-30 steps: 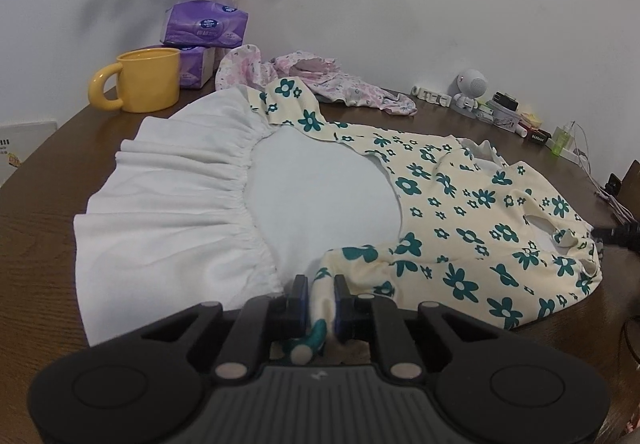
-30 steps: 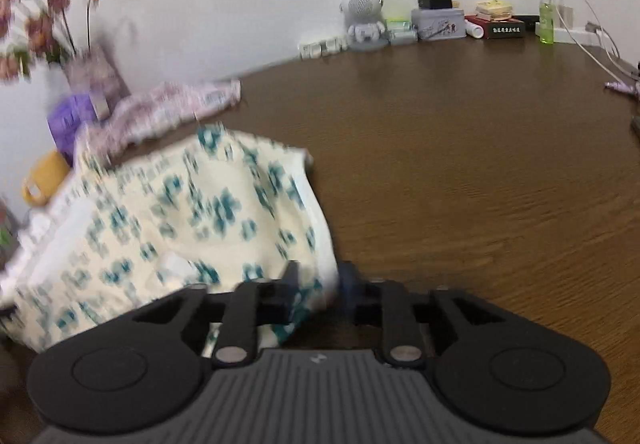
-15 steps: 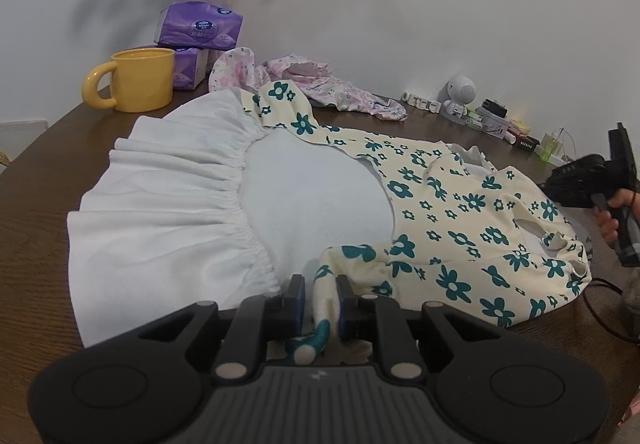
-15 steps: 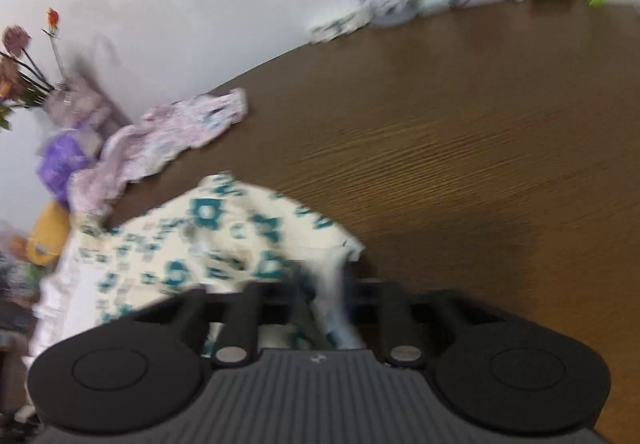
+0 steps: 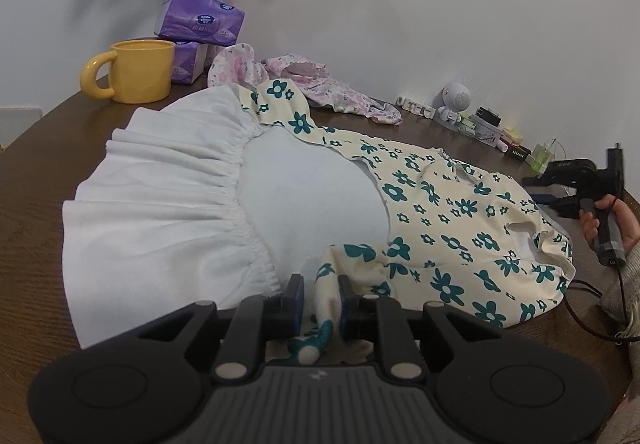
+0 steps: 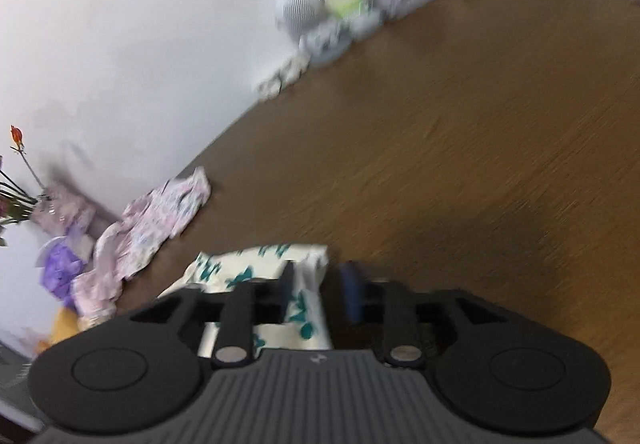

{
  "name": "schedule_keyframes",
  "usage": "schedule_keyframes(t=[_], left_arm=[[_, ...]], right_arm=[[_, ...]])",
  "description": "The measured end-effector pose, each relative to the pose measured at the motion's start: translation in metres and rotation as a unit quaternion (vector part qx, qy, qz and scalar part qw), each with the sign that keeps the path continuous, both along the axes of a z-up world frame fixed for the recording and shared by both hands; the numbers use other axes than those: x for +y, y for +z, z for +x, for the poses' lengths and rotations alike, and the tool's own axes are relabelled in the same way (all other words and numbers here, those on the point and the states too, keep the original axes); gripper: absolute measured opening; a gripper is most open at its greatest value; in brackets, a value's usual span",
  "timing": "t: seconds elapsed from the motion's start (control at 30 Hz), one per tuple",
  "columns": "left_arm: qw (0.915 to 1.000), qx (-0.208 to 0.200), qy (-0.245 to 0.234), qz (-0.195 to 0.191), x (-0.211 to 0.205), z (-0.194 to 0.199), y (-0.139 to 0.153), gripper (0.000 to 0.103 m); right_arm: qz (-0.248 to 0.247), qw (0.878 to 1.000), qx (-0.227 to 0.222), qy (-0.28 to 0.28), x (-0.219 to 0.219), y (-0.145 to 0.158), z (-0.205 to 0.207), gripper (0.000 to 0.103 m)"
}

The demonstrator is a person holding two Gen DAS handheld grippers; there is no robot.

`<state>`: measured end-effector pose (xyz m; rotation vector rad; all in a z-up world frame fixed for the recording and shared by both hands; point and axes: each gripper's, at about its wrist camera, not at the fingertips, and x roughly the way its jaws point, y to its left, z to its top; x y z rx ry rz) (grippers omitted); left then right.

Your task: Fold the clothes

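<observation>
Two garments are seen on the brown worktop point(image 5: 36, 204): a floral dress point(image 5: 440, 212) with a white gathered skirt, spread flat across the middle, and a pink printed garment point(image 5: 304, 84) left crumpled near the far edge by the wall. A strip of the dress's floral cloth is pinched between the jaws of the left gripper point(image 5: 319, 298), which are nearly pressed together on it at the near edge of the worktop. The jaws of the right gripper point(image 6: 320, 284) have just been opening and are now spread; floral cloth is seen lying against the left jaw only, with a clear gap to the other, so nothing is judged to be gripped there. From the left wrist view that gripper is seen off the right end of the dress, held in a hand point(image 5: 608, 222).

Little of the folding is judged done: the bodice end appears turned and bunched, but the skirt is still fully spread and no neat fold is formed. The pink garment is untouched. A yellow mug point(image 5: 136, 70) and tissue packs point(image 5: 200, 20) are set beyond the skirt, close to its hem.
</observation>
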<state>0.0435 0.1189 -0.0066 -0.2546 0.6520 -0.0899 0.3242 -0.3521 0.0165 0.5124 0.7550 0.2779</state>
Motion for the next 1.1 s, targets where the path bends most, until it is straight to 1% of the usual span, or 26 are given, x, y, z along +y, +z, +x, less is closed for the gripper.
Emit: schedule_keyframes(t=[0.07, 0.1, 0.13, 0.17, 0.2, 0.27, 0.33, 0.37, 0.4, 0.43, 0.47, 0.5, 0.57, 0.63, 0.67, 0.7, 0.77, 0.8, 0.83, 0.9, 1.0, 1.07, 1.1], left_arm=[[1.0000, 0.000, -0.004, 0.001, -0.001, 0.000, 0.001, 0.019], [1.0000, 0.001, -0.006, 0.001, -0.002, 0.000, 0.001, 0.020], [1.0000, 0.000, -0.008, 0.002, -0.002, 0.001, 0.001, 0.022], [0.9999, -0.001, -0.009, 0.005, -0.004, 0.000, 0.001, 0.023], [0.9999, -0.002, -0.010, 0.008, -0.005, 0.000, 0.001, 0.024], [0.9998, -0.005, -0.011, 0.012, -0.006, -0.001, 0.001, 0.024], [0.9998, -0.007, -0.011, 0.012, -0.006, -0.001, 0.000, 0.024], [0.9999, -0.008, -0.010, 0.011, -0.006, -0.001, 0.000, 0.024], [0.9999, -0.009, -0.008, 0.008, -0.005, -0.001, 0.000, 0.024], [0.9999, -0.009, -0.006, 0.006, -0.005, -0.001, 0.000, 0.024], [0.9999, -0.010, -0.005, 0.003, -0.004, -0.001, -0.001, 0.024], [0.9999, -0.010, -0.004, 0.000, -0.003, -0.001, -0.001, 0.024], [0.9999, -0.011, -0.006, -0.002, -0.002, -0.001, -0.001, 0.024], [0.9999, -0.011, -0.008, -0.002, -0.002, -0.001, -0.001, 0.024], [0.9999, -0.011, -0.008, -0.006, -0.001, -0.001, -0.001, 0.024], [0.9999, -0.011, -0.008, -0.010, 0.000, -0.002, -0.001, 0.025], [0.9997, -0.012, -0.005, -0.022, 0.002, -0.003, 0.000, 0.031], [0.9994, -0.013, -0.003, -0.032, 0.004, -0.004, 0.000, 0.034], [0.9992, -0.015, 0.000, -0.037, 0.004, -0.004, 0.000, 0.039], [0.9987, -0.021, 0.007, -0.046, 0.004, -0.006, 0.002, 0.045], [0.9980, -0.032, 0.015, -0.052, 0.001, -0.006, 0.006, 0.058], [0.9977, -0.040, 0.021, -0.050, -0.004, -0.007, 0.010, 0.074], [0.9977, -0.045, 0.026, -0.043, -0.008, -0.007, 0.012, 0.077]], right_arm=[[-0.038, 0.998, -0.042, 0.002, 0.005, 0.013, -0.016, 0.040], [-0.053, 0.997, -0.059, 0.015, 0.011, 0.019, -0.022, 0.041], [-0.067, 0.995, -0.069, 0.040, 0.021, 0.023, -0.026, 0.041], [-0.082, 0.992, -0.076, 0.067, 0.032, 0.025, -0.030, 0.044], [-0.096, 0.987, -0.083, 0.094, 0.042, 0.028, -0.034, 0.050], [-0.130, 0.980, -0.082, 0.124, 0.064, 0.027, -0.032, 0.052], [-0.145, 0.979, -0.064, 0.125, 0.075, 0.020, -0.021, 0.052], [-0.150, 0.980, -0.053, 0.122, 0.079, 0.015, -0.014, 0.048], [-0.155, 0.980, -0.042, 0.119, 0.084, 0.011, -0.008, 0.028], [-0.150, 0.981, -0.032, 0.118, 0.085, 0.008, -0.003, 0.014], [-0.139, 0.983, -0.023, 0.119, 0.084, 0.005, 0.001, 0.006], [-0.135, 0.984, -0.024, 0.118, 0.083, 0.003, 0.001, 0.006], [-0.146, 0.983, -0.028, 0.107, 0.081, 0.000, -0.001, 0.006], [-0.150, 0.984, -0.030, 0.097, 0.078, -0.001, -0.005, 0.011], [-0.141, 0.985, -0.033, 0.094, 0.076, 0.001, -0.009, 0.020], [-0.132, 0.986, -0.036, 0.092, 0.073, 0.003, -0.014, 0.033], [-0.112, 0.987, -0.066, 0.097, 0.068, 0.015, -0.037, 0.046], [-0.102, 0.986, -0.084, 0.101, 0.066, 0.022, -0.051, 0.051], [-0.097, 0.984, -0.102, 0.109, 0.066, 0.030, -0.068, 0.054], [-0.100, 0.979, -0.127, 0.126, 0.070, 0.040, -0.103, 0.067], [-0.120, 0.971, -0.147, 0.146, 0.078, 0.044, -0.150, 0.076], [-0.133, 0.966, -0.158, 0.156, 0.086, 0.042, -0.176, 0.081], [-0.143, 0.963, -0.165, 0.158, 0.092, 0.040, -0.188, 0.083]])
